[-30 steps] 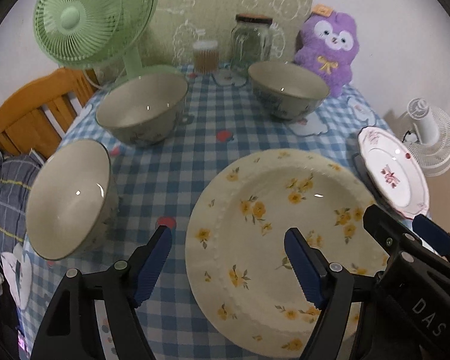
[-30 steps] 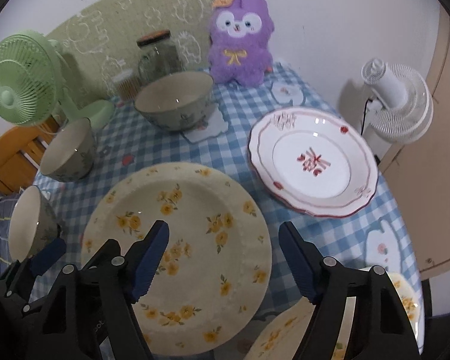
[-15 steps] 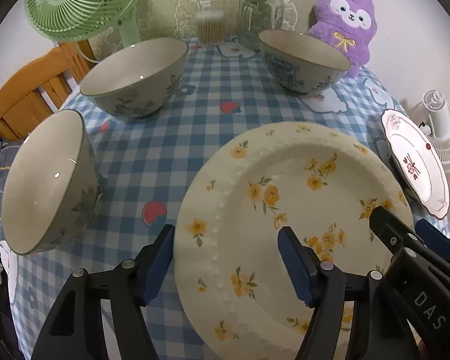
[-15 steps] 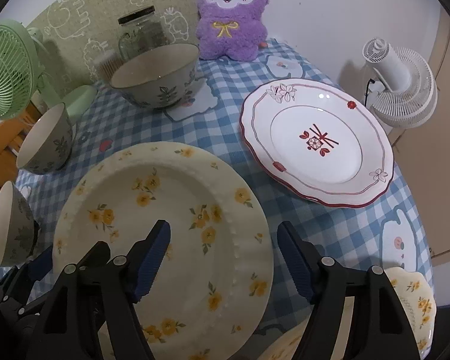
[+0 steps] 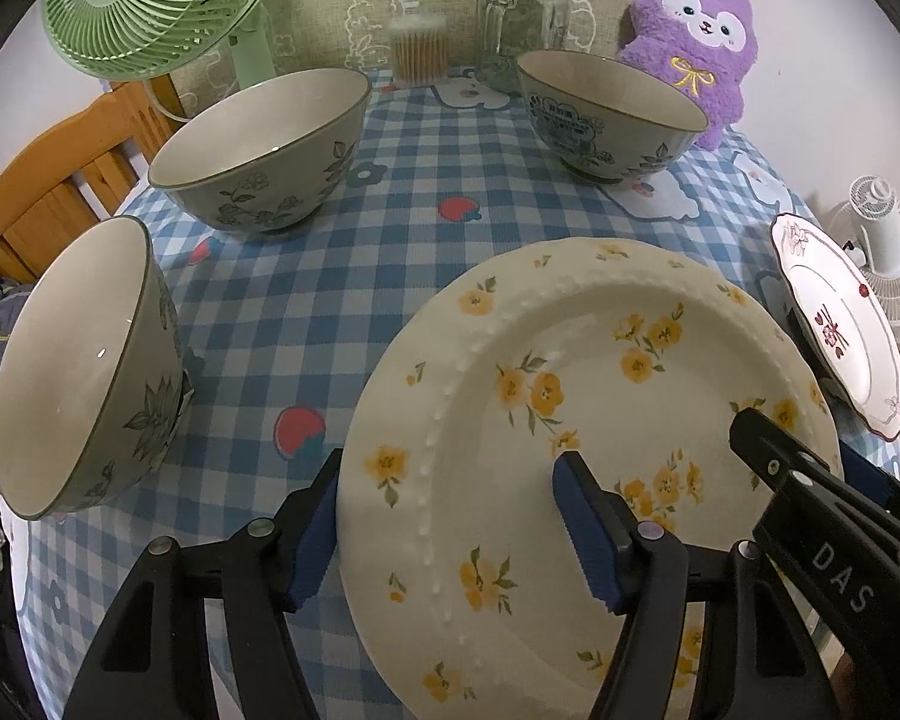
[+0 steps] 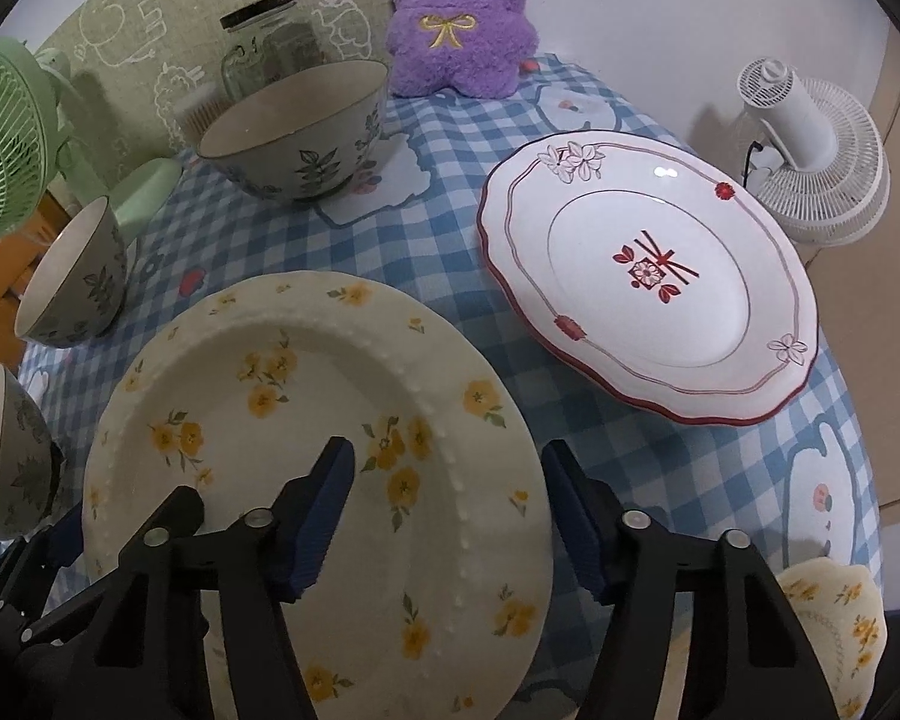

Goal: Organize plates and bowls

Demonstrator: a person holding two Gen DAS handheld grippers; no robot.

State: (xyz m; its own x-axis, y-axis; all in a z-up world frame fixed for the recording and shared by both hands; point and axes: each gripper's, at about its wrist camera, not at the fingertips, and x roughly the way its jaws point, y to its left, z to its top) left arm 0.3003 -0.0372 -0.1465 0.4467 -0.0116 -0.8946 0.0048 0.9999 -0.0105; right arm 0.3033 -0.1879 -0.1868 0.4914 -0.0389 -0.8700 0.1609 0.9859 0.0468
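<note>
A large cream plate with yellow flowers (image 5: 570, 420) (image 6: 306, 420) lies on the blue checked tablecloth (image 5: 330, 276). My left gripper (image 5: 450, 528) straddles its left rim, one pad just outside the edge and the other over the well, neither clearly pressing. My right gripper (image 6: 450, 516) straddles the right rim with its jaws closing and the rim between them, a gap still showing. Each gripper appears at the edge of the other's view. Three grey floral bowls (image 5: 84, 372) (image 5: 258, 156) (image 5: 612, 114) stand to the left and behind. A red-trimmed white plate (image 6: 648, 282) lies to the right.
A small yellow-flowered dish (image 6: 834, 618) sits at the near right table edge. Along the back stand a green fan (image 5: 150, 6), a glass jar (image 5: 522, 18), a cotton swab box (image 5: 420, 48) and a purple plush (image 5: 690, 30). A white fan (image 6: 810, 150) and a wooden chair (image 5: 60, 180) flank the table.
Both grippers have come down onto the flowered plate, which now fills more of each view. Both pairs of jaws have narrowed around its rims, the right one more.
</note>
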